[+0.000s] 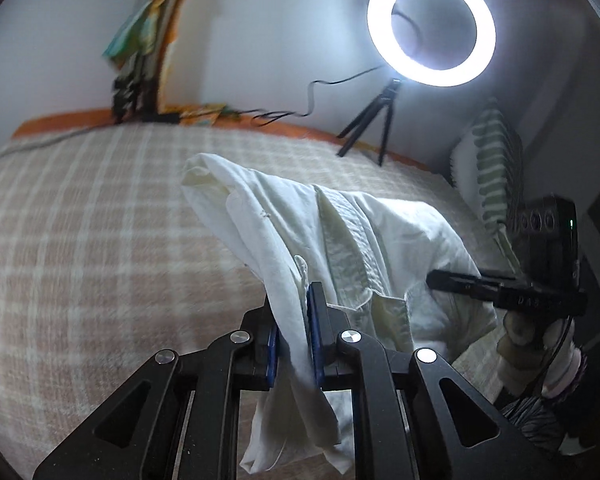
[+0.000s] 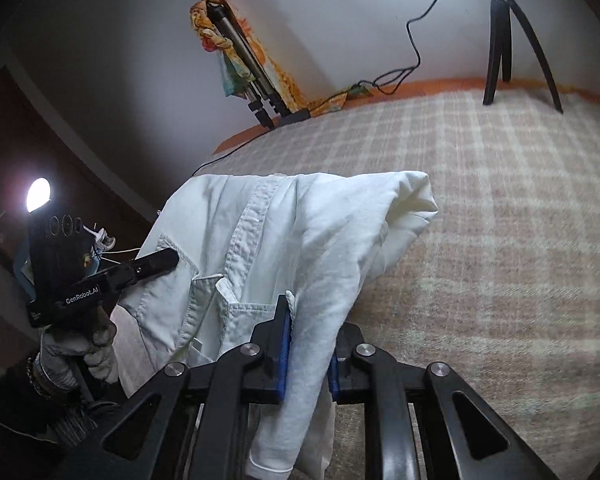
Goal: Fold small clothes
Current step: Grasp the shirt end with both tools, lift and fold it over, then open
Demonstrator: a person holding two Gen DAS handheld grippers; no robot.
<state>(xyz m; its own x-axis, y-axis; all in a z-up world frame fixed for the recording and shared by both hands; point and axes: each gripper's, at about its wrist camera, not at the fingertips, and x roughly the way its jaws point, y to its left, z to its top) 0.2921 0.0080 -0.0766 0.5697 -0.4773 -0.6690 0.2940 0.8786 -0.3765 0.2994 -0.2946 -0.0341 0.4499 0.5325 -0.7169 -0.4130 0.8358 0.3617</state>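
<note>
A small white shirt (image 1: 364,240) with a button placket hangs lifted over the checked blanket. My left gripper (image 1: 294,316) is shut on a bunched fold of its fabric, which spills down between the blue pads. In the right wrist view the same shirt (image 2: 268,232) drapes across the middle, and my right gripper (image 2: 310,340) is shut on another fold near the collar side. The right gripper (image 1: 452,280) shows at the right edge of the left wrist view, held by a gloved hand. The left gripper (image 2: 156,262) appears at the left of the right wrist view, its fingers on the shirt's edge.
The beige and white checked blanket (image 1: 100,220) covers the bed. A lit ring light (image 1: 430,26) on a small tripod stands at the bed's far edge near the wall. A striped pillow (image 1: 496,164) leans at the right. A folded stand with a colourful cloth (image 2: 240,56) leans on the wall.
</note>
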